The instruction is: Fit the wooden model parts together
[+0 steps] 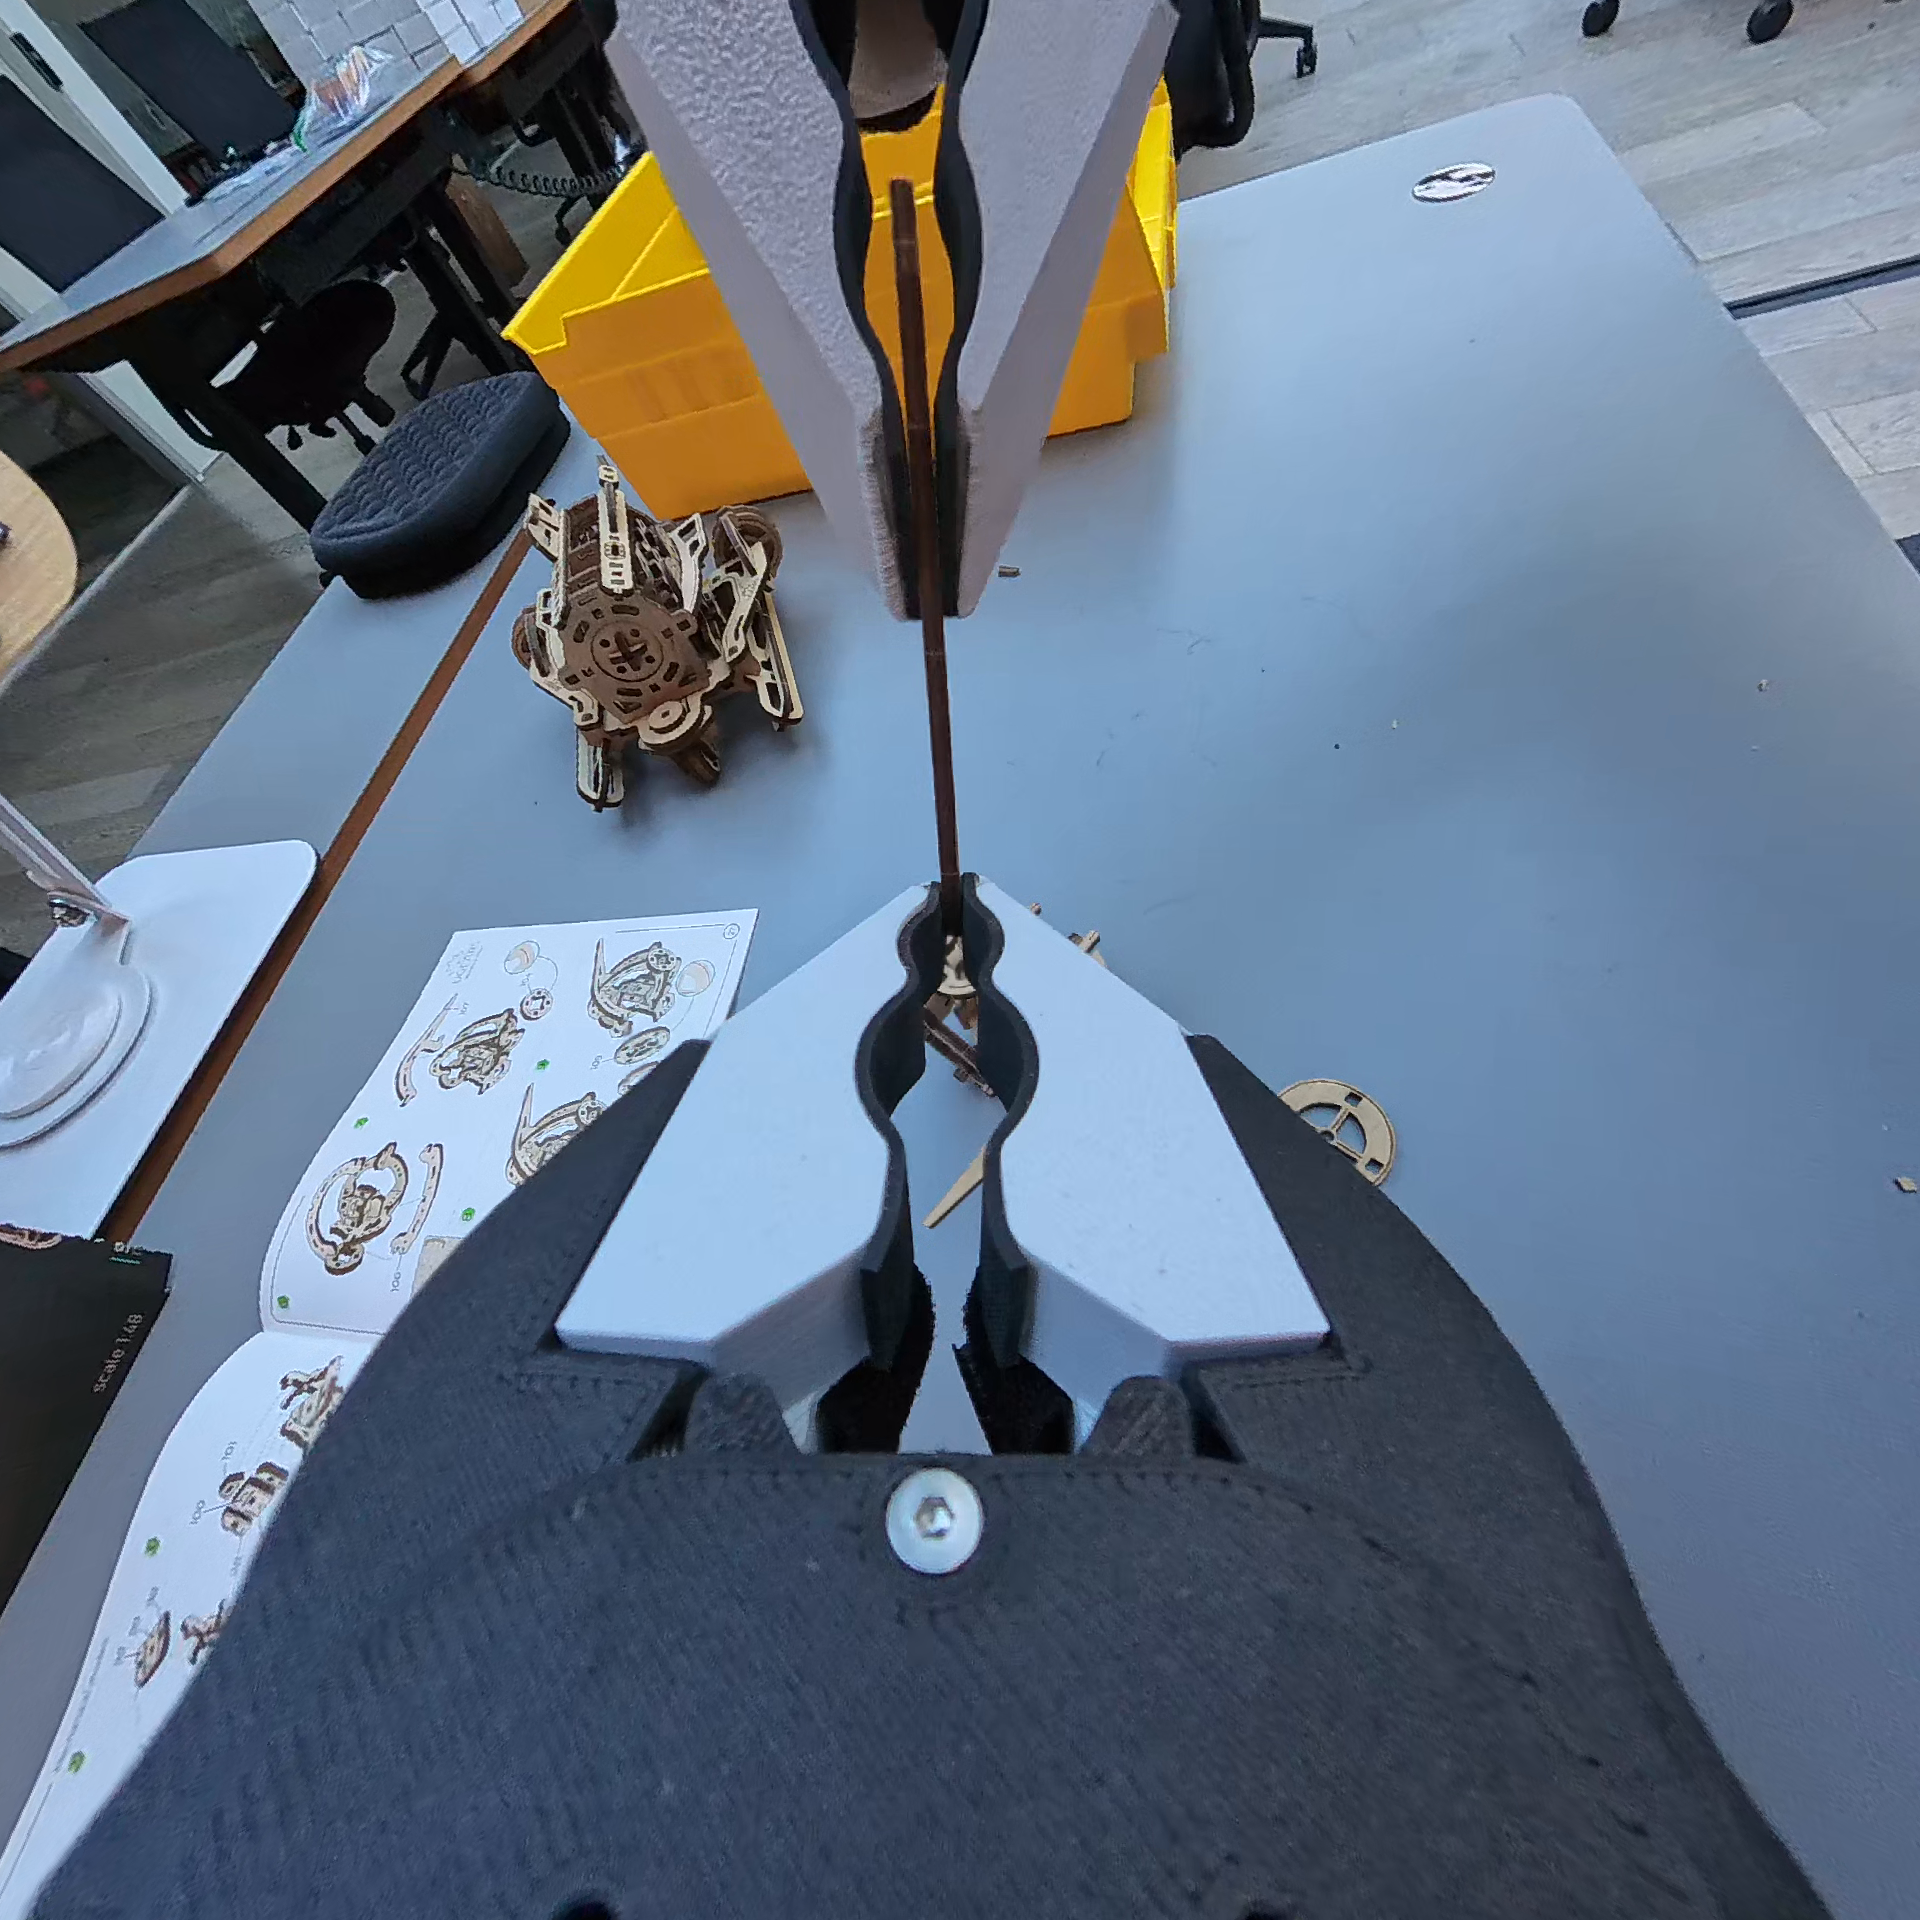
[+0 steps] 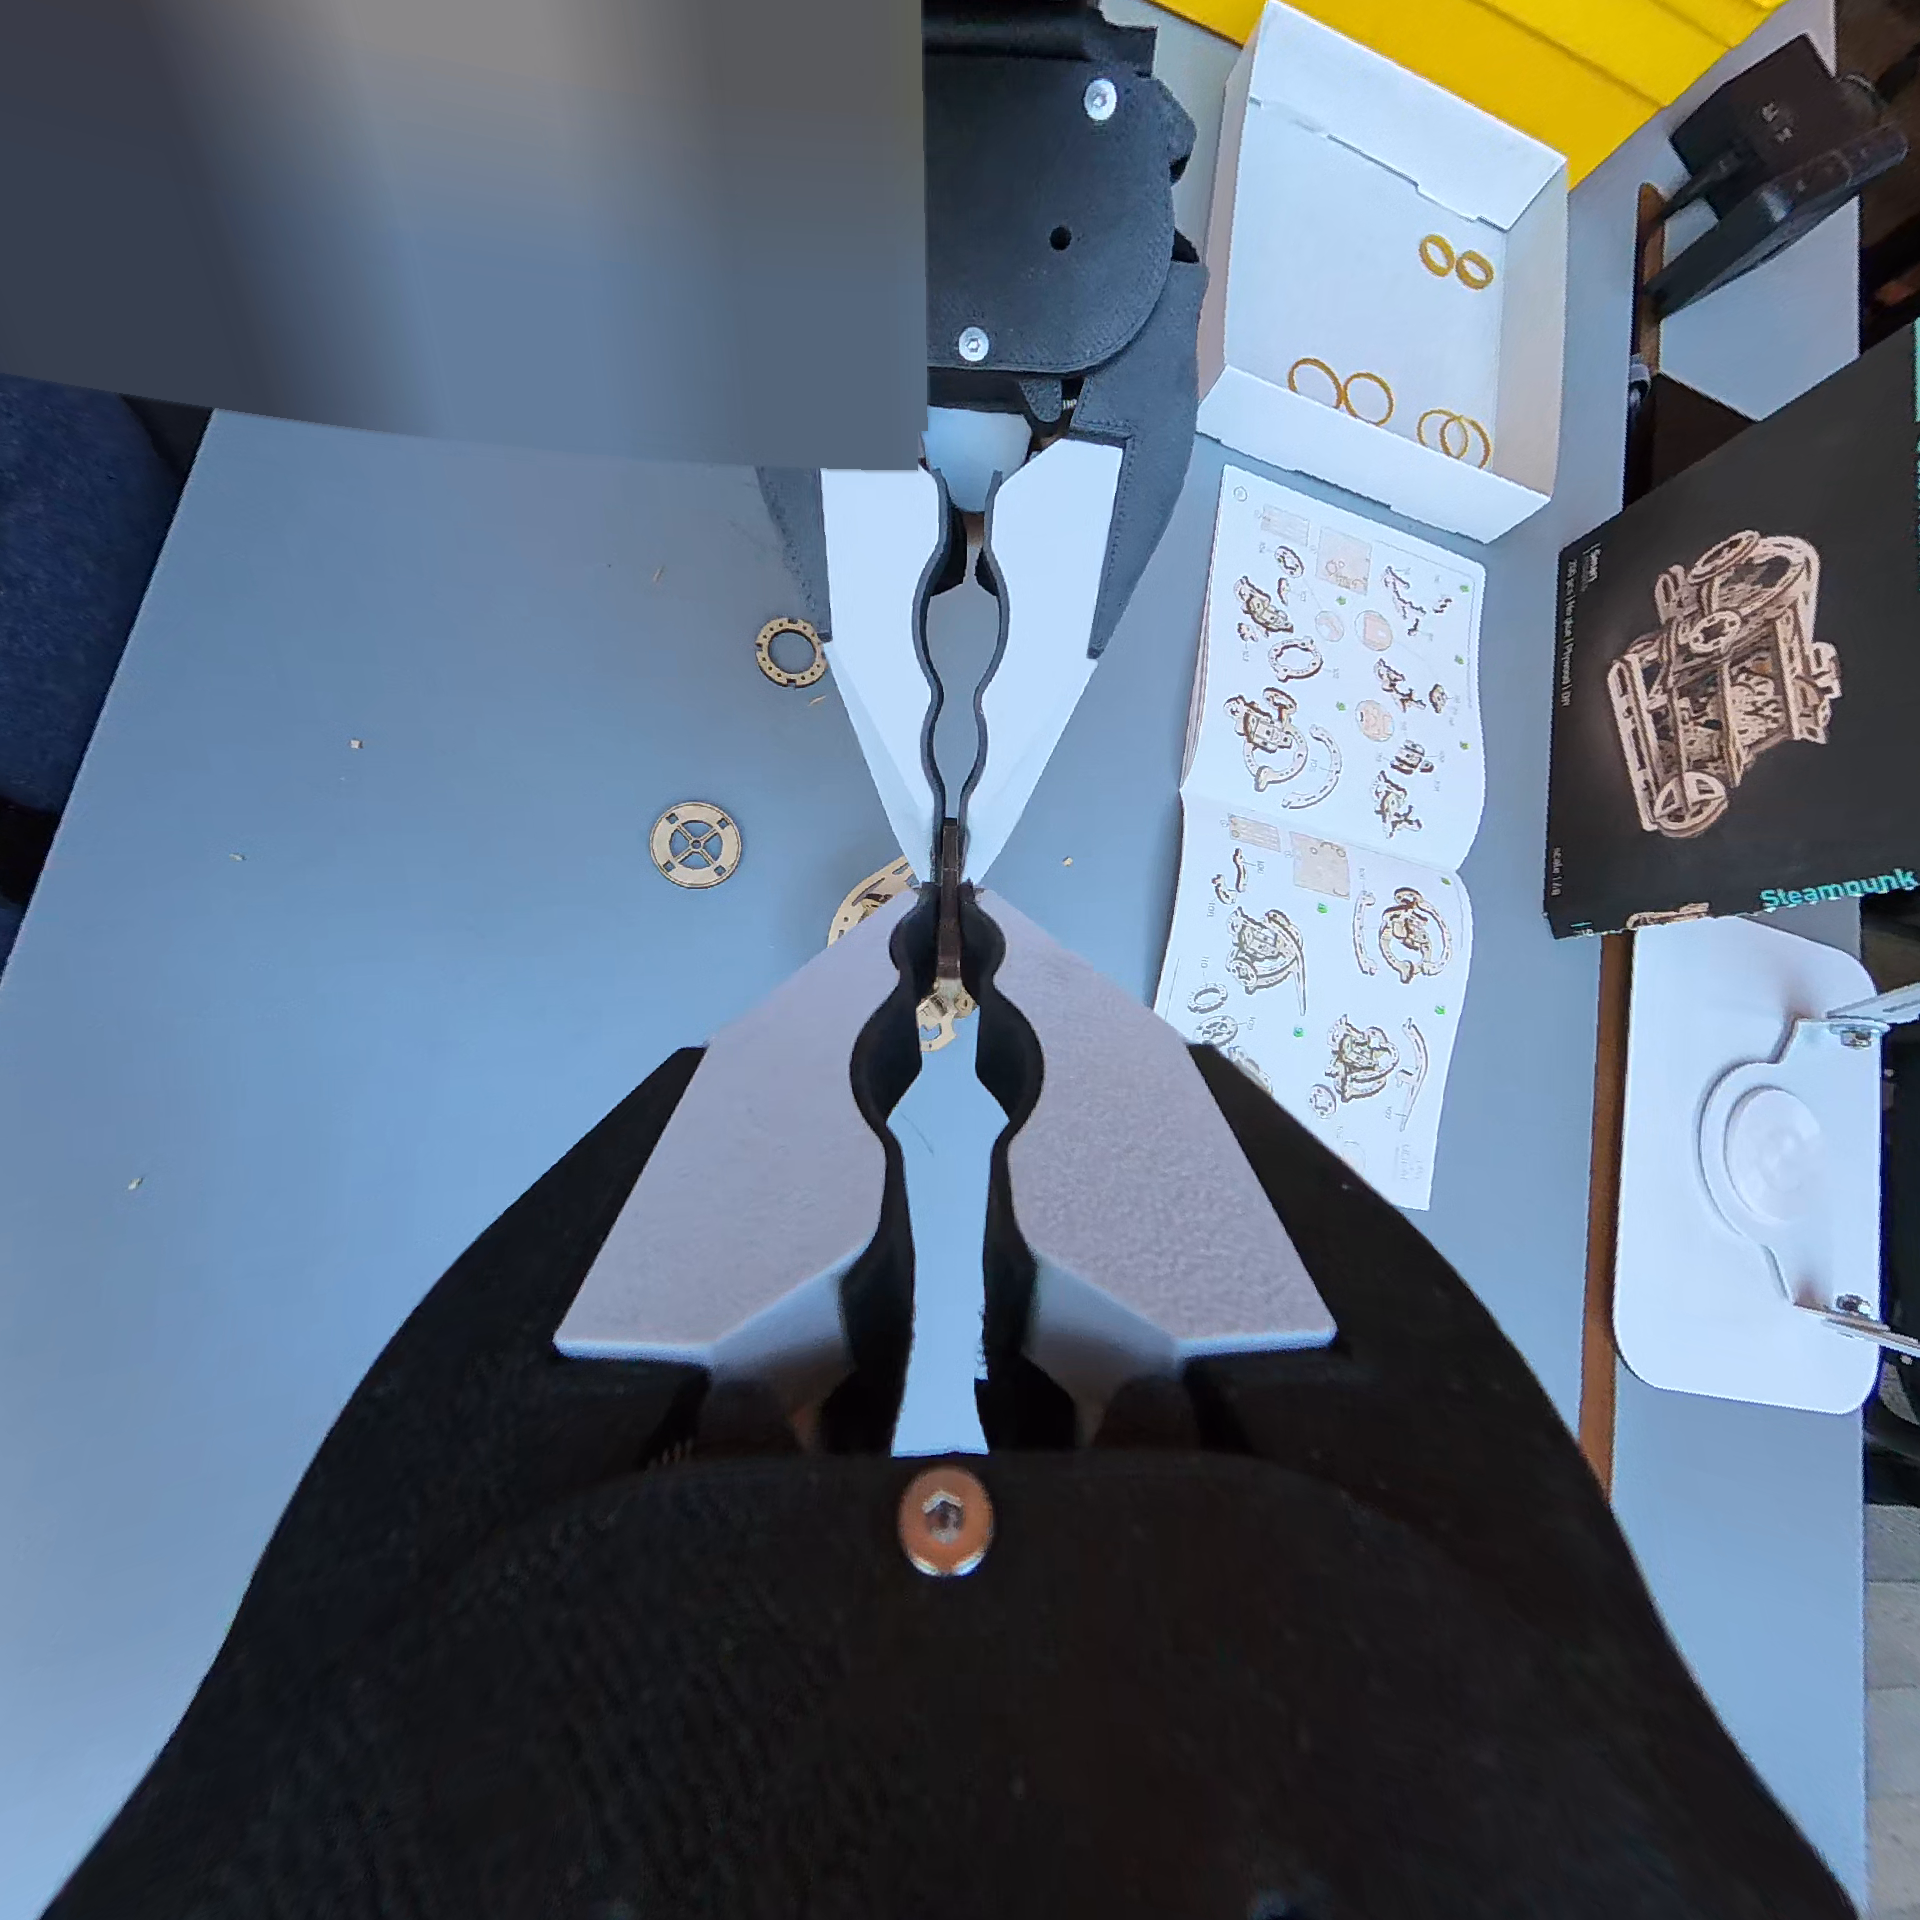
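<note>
yellow bin (image 1: 665,343) | grey table (image 1: 1455,727) | tan (laser-browned) wooden model (image 1: 644,644)

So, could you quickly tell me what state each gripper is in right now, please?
Left gripper: closed on one end of the thin wooden strip.
Right gripper: closed on the other end of the same strip.

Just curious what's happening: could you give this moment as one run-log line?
left gripper: shut on thin dark wooden strip | right gripper: shut on same strip, opposite end | strip above grey table | partly built wooden model: untouched
</note>
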`<state>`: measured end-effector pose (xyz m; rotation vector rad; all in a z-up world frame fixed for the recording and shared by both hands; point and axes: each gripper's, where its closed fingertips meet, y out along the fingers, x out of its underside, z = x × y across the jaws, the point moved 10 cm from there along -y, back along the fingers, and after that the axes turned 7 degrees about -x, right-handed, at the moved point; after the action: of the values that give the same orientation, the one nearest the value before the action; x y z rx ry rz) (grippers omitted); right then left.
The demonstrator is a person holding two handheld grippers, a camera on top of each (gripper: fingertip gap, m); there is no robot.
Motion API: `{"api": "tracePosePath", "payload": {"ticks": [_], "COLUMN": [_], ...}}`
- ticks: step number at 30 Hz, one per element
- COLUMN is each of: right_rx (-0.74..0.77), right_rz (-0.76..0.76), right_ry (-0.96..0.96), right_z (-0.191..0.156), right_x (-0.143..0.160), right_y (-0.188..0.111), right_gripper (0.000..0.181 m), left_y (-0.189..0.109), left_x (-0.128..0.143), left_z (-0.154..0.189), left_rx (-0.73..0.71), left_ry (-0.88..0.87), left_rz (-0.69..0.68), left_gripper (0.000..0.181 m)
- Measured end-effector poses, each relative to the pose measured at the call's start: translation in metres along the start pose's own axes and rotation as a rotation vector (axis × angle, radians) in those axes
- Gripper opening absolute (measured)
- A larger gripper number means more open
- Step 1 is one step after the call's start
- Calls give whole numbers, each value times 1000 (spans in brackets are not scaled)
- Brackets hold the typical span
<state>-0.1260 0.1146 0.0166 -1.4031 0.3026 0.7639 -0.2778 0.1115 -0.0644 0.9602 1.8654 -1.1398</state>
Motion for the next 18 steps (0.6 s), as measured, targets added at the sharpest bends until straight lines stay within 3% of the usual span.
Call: {"api": "tracePosePath", "payload": {"ticks": [1, 3, 6, 9, 13, 18], "right_rx": [0, 2, -51, -100, -111, -167], "right_rz": [-2, -24, -124, -213, -254, -273], "right_ry": [-5, -20, -77, -178, -235, -193], "right_z": [0, -1, -3, -7, -3, 2], "right_x": [0, 2, 13, 26, 31, 29], "right_y": [0, -1, 6, 21, 33, 42], "right_gripper": [1, 1, 1, 0, 1, 1], "left_y": [0, -1, 1, 5, 18, 32], "left_x": [0, 2, 10, 24, 41, 45], "left_z": [0, 0, -4, -9, -10, -13], "left_rx": [-3, -19, 61, 126, 159, 235], "left_ry": [4, 9, -39, -56, -12, -7], "left_rz": [11, 36, 33, 54, -27, -48], "left_gripper": [0, 5, 44, 61, 90, 96]}}
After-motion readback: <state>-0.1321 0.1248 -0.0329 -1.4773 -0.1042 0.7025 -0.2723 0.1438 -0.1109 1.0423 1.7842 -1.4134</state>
